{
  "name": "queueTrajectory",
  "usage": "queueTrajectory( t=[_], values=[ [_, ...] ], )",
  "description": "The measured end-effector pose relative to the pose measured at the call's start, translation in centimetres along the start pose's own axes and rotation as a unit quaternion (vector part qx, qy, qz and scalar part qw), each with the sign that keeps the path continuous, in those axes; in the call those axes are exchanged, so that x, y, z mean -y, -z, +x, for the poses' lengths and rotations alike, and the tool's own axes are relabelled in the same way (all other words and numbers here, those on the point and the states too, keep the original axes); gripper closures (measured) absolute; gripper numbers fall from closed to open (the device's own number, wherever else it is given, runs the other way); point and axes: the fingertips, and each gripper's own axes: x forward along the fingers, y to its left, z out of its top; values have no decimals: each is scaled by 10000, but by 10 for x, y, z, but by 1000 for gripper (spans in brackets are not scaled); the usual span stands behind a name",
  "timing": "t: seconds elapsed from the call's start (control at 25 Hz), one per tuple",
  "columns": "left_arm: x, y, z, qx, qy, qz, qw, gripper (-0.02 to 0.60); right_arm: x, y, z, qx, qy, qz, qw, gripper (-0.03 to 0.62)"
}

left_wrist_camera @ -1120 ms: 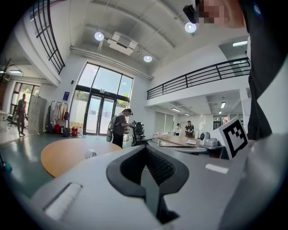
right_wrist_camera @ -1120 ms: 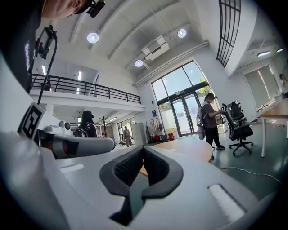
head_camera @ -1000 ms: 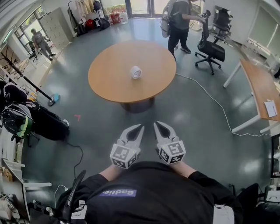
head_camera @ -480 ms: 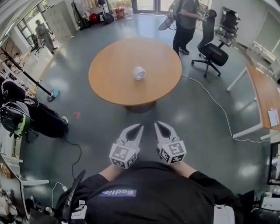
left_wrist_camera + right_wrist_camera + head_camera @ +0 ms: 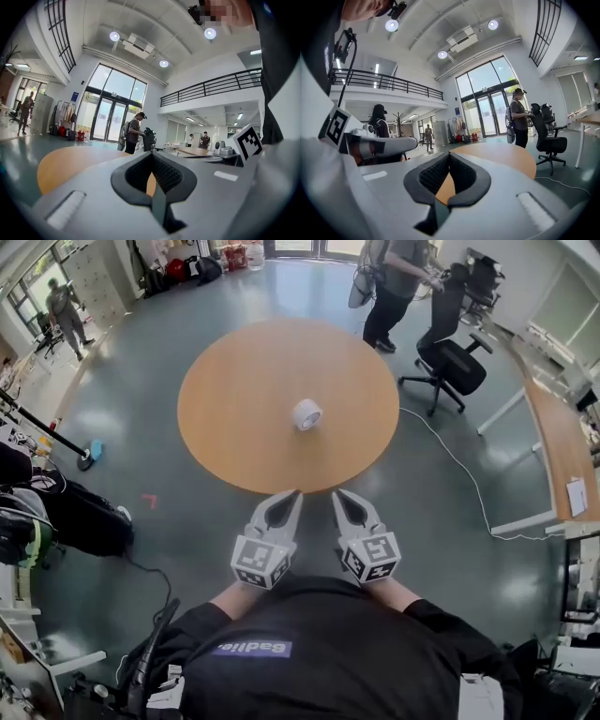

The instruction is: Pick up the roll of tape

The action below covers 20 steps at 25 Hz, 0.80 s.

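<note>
Head view alone shows the one tape roll (image 5: 306, 414) on the one desk (image 5: 234, 399); left gripper (image 5: 292, 496) and right gripper (image 5: 337, 496) fingers closed, empty.

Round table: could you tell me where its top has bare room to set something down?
The round table is bare except for the roll of tape just right of centre; the left half is widest. Beyond its far-right rim stand a person and an office chair.
</note>
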Motion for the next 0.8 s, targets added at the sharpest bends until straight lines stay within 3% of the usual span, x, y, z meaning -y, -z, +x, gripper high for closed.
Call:
queueTrajectory(
  t=[0.32, 0.8],
  values=[
    [-109, -15, 21, -2, 59, -255, 9997, 569, -15, -20, 87, -190, 266, -137, 9994, 586],
    [-156, -20, 49, -166, -63, -353, 9992, 569, 6, -13, 137, -391, 378, 88, 9985, 582]
  ],
)
